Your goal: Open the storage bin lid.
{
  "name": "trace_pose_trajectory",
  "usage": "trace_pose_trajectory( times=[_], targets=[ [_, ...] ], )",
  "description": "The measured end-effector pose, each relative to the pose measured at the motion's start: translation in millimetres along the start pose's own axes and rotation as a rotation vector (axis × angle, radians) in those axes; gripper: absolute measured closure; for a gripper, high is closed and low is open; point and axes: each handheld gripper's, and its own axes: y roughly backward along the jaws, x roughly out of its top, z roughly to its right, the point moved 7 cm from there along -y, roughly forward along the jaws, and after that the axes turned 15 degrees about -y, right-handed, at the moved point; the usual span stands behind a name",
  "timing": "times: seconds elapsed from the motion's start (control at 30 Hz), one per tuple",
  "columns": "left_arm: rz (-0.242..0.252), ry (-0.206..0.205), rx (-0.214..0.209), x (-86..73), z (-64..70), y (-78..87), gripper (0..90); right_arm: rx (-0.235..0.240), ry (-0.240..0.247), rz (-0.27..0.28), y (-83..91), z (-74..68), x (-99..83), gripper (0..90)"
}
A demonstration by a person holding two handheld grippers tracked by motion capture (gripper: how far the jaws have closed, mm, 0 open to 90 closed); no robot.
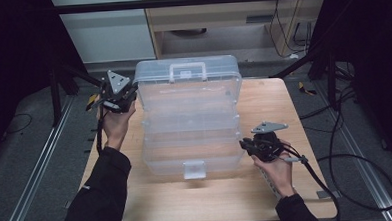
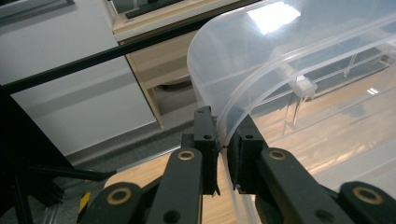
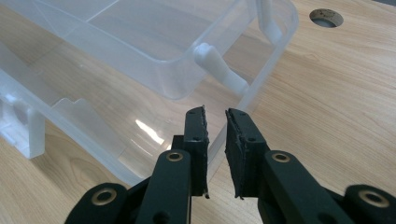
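Note:
A clear plastic storage box [image 1: 190,141] lies open on the wooden table [image 1: 284,106], its lid [image 1: 188,91] tilted back with the handle [image 1: 187,71] at the top. My left gripper [image 1: 129,96] is shut on the lid's left rim [image 2: 243,98]; in the left gripper view the left gripper [image 2: 223,128] has the curved edge pinched between its jaws. At the box's right front side my right gripper [image 1: 244,144] is closed on the base's rim [image 3: 254,88]; the right gripper [image 3: 215,121] shows the clear wall running between its jaws.
A white latch [image 1: 194,169] hangs at the front of the base. A round hole [image 3: 326,17] pierces the tabletop beyond the box. Cables [image 1: 336,159] trail off the table's right side. A cabinet [image 1: 205,20] and dark frame bars stand behind the table.

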Motion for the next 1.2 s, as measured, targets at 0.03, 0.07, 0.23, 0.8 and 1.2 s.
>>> trace_pose_trajectory(
  times=[0.03, 0.07, 0.23, 0.8, 1.2],
  targets=[
    [0.000, 0.005, 0.002, 0.2, 0.1, -0.5, 82.7, 0.000, 0.000, 0.000, 0.0, 0.0, 0.0, 78.6],
    [0.001, 0.008, 0.004, 0.3, 0.0, -1.2, 82.8, -0.001, 0.002, 0.000, 0.0, 0.3, 0.1, 78.6],
    [-0.003, 0.027, 0.000, 1.0, -1.6, -4.7, 83.4, 0.002, 0.002, -0.002, -0.1, 0.5, 0.3, 78.6],
    [-0.022, 0.035, -0.001, 7.1, -7.4, -23.7, 83.8, 0.007, -0.006, -0.005, -0.4, 0.3, 0.3, 78.4],
    [-0.040, 0.018, 0.010, 8.9, -10.4, -35.5, 83.2, 0.007, -0.006, -0.006, -0.4, 0.3, 0.3, 78.4]
  ],
)
